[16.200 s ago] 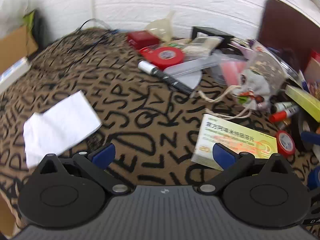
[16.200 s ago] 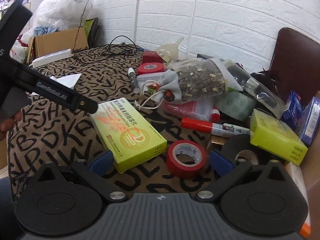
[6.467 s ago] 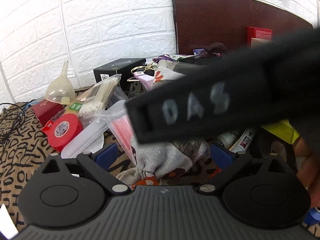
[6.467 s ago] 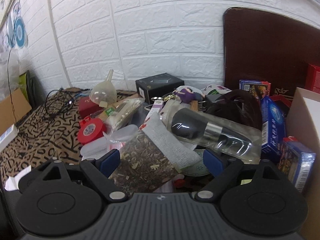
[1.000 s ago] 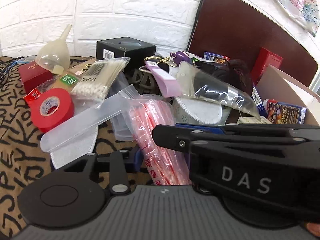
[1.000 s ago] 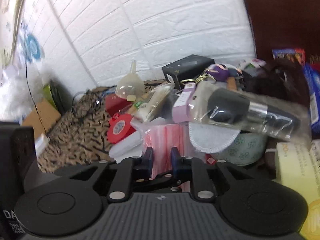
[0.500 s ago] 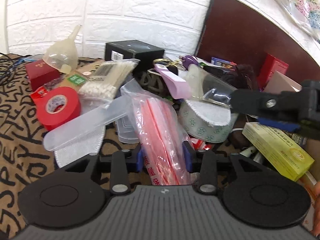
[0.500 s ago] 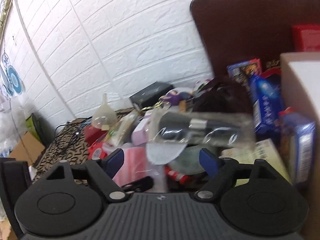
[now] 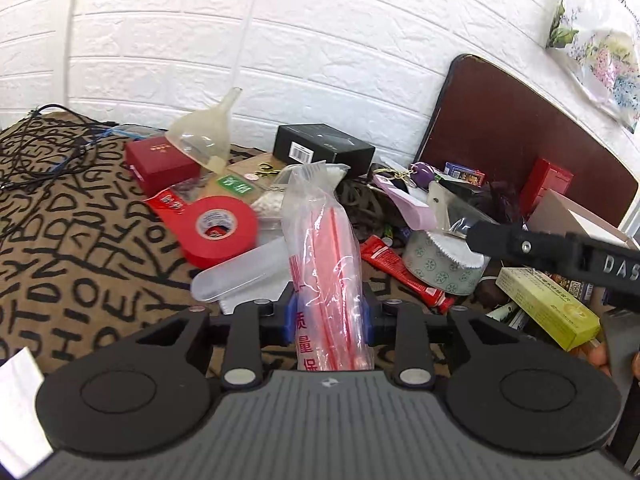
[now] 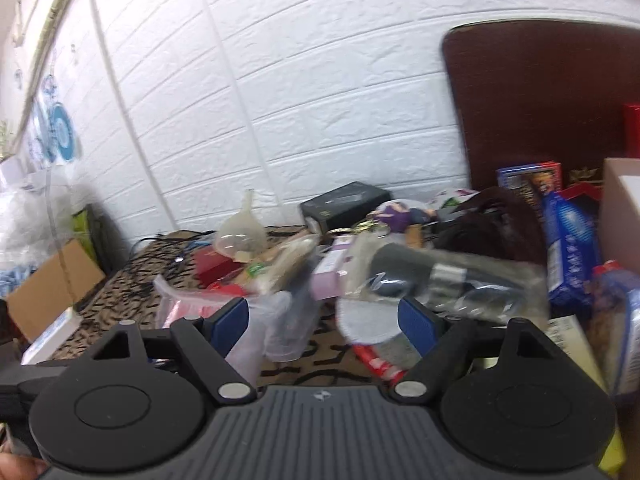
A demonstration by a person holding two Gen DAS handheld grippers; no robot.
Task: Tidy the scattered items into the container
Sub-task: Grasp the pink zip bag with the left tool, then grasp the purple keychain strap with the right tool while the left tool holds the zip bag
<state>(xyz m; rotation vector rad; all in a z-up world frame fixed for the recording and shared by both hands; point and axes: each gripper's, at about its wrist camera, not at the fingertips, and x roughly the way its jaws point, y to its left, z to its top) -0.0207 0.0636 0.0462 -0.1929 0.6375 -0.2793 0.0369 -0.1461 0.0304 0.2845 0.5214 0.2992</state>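
Note:
My left gripper [image 9: 327,316] is shut on a clear plastic bag of red-striped zip bags [image 9: 320,248] and holds it upright above the patterned tablecloth [image 9: 80,216]. My right gripper [image 10: 326,320] is open and empty, and in the left wrist view its black arm [image 9: 560,256] reaches in from the right over the pile. A bagged black brush [image 10: 448,280] lies just beyond its right finger. The white cardboard box [image 9: 576,216] stands at the far right by the brown chair back [image 9: 520,128]; it also shows in the right wrist view [image 10: 620,208].
A red tape roll [image 9: 218,228], red box [image 9: 160,164], clear funnel [image 9: 204,136], black box [image 9: 324,148], grey-green patterned roll [image 9: 440,268], red tube [image 9: 400,270] and yellow-green medicine box [image 9: 548,312] crowd the table. Black cables [image 9: 36,148] lie at back left.
My left gripper has lifted the zip-bag pack clear of the pile. My right gripper has stayed open and swung left and lower, its arm now crossing the right of the left wrist view.

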